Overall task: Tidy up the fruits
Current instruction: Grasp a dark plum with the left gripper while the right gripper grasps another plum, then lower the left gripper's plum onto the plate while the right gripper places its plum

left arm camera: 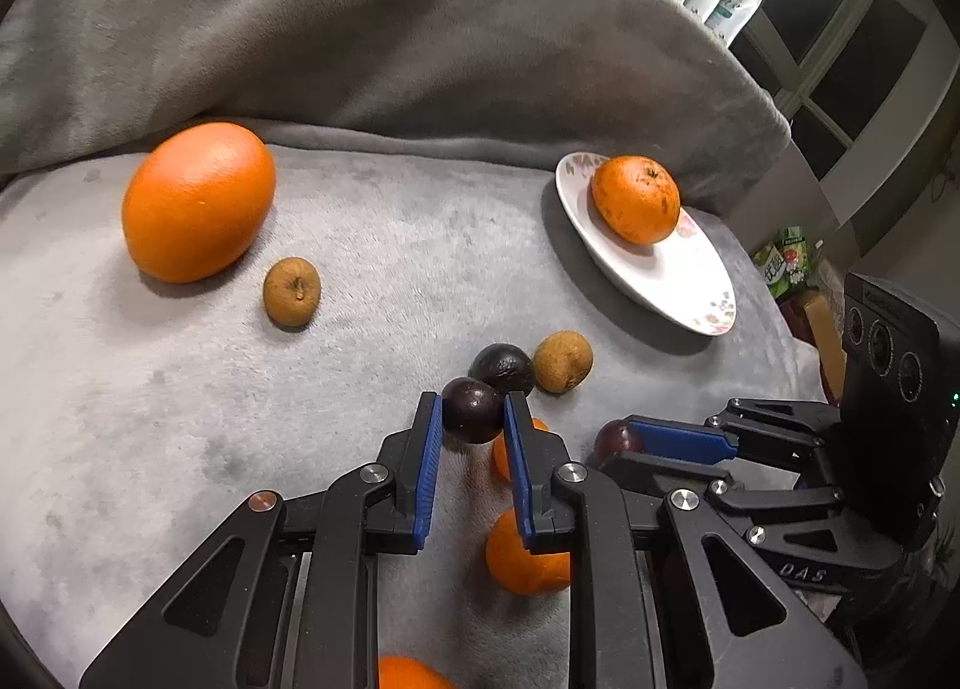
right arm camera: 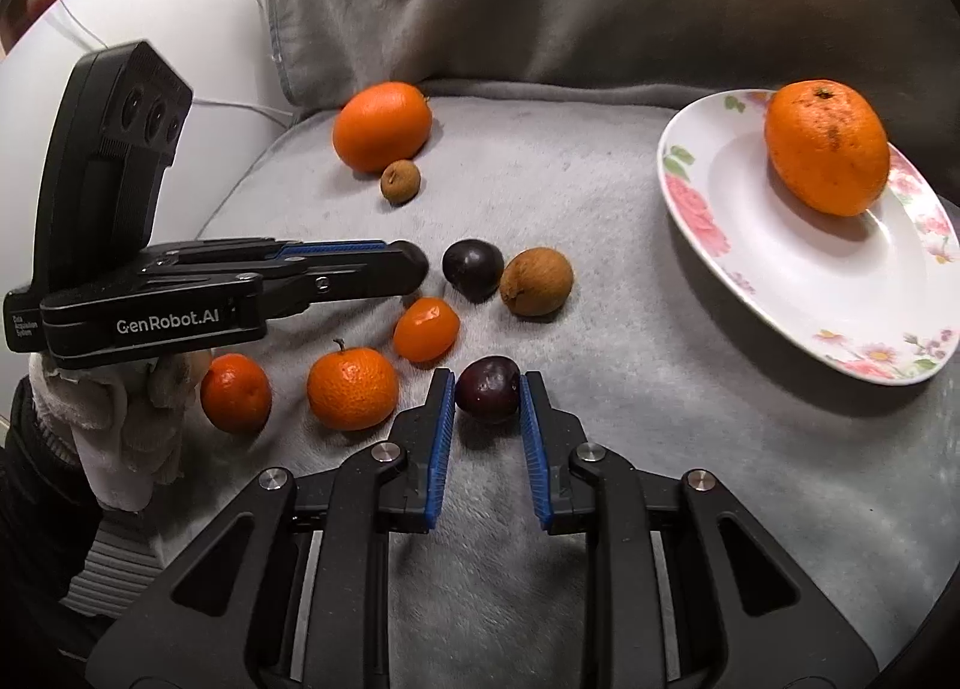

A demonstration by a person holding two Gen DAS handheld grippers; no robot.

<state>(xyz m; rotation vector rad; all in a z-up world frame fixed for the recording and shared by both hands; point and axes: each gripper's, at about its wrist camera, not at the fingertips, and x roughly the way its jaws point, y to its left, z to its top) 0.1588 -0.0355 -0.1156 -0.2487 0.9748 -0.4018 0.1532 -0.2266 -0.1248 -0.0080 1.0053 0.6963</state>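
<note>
Orange fruit point(right arm camera: 827, 147) alone sat on plate point(right arm camera: 708, 197); rest lay on grey blanket point(right arm camera: 600, 197). Left tool point(left arm camera: 473, 412), right tool point(right arm camera: 487, 396) each clamped dark plum point(left arm camera: 471, 410) point(right arm camera: 487, 389); sorting barely begun.

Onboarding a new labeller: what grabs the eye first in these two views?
Both grippers clamp a dark plum each: the left gripper mid-cluster, the right gripper nearer the plate. That floral plate holds one orange, and a big orange sits far left on the grey blanket.

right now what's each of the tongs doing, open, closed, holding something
left tongs: closed on a dark plum.
right tongs: closed on another dark plum.
</note>
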